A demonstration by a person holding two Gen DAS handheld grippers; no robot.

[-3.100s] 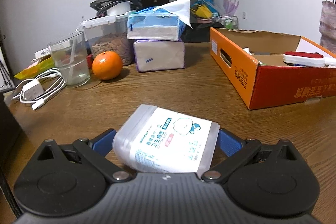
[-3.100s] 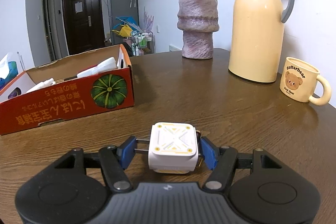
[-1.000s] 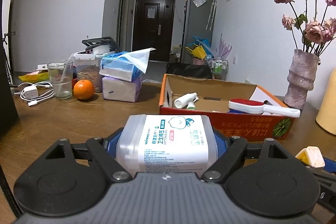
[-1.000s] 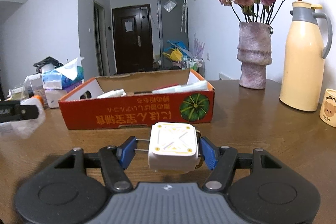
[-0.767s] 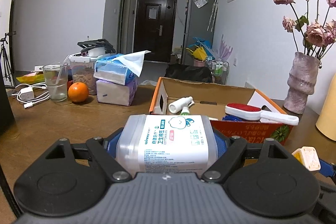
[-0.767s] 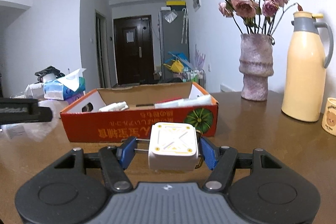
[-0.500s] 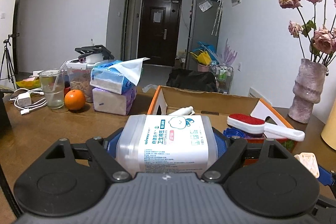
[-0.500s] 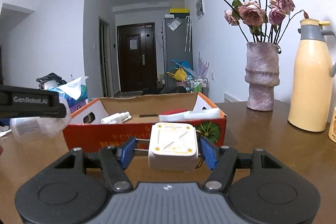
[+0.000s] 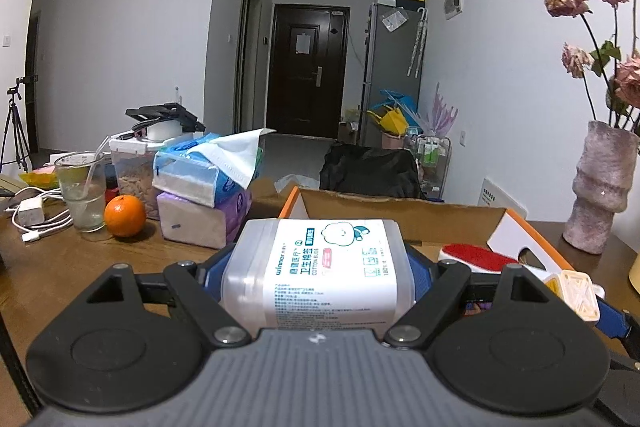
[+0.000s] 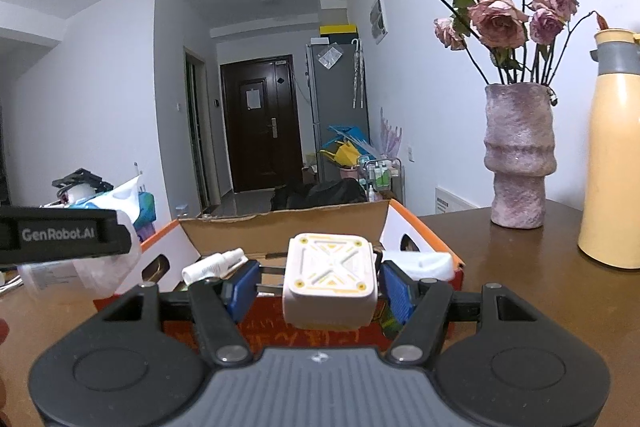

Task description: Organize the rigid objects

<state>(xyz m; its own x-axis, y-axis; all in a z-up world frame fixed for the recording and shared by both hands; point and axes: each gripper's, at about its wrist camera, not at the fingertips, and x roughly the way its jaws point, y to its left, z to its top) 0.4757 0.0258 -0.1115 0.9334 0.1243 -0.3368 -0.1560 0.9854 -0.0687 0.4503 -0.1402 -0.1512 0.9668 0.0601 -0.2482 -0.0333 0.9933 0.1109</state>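
Left wrist view: the left gripper [image 9: 320, 269] is clamped on the cotton swab box [image 9: 320, 269], whose long axis runs crosswise between the blue pads, label up. The cardboard box [image 9: 400, 213] lies dead ahead at 12 o'clock, its near wall hidden behind the load, with a red-topped brush [image 9: 476, 255] inside toward 2 o'clock. At 3 o'clock the white cube [image 9: 576, 291] shows, carried by the other hand.

Right wrist view: the right gripper [image 10: 330, 287] is closed on the white cube [image 10: 330, 283], and the cardboard box [image 10: 288, 227] again sits at 12 o'clock, its orange near wall just below the fingers; a small white bottle [image 10: 214, 265] lies inside at 10 o'clock. The left tool hangs at 9 o'clock, level with the rim (neither hand looks clearly nearer).

Against half a second ago, both grippers have risen and closed in: the box now sits lower and larger, its floor more exposed. Judged from this, both loads are nearly over the opening, and lowering is what remains.
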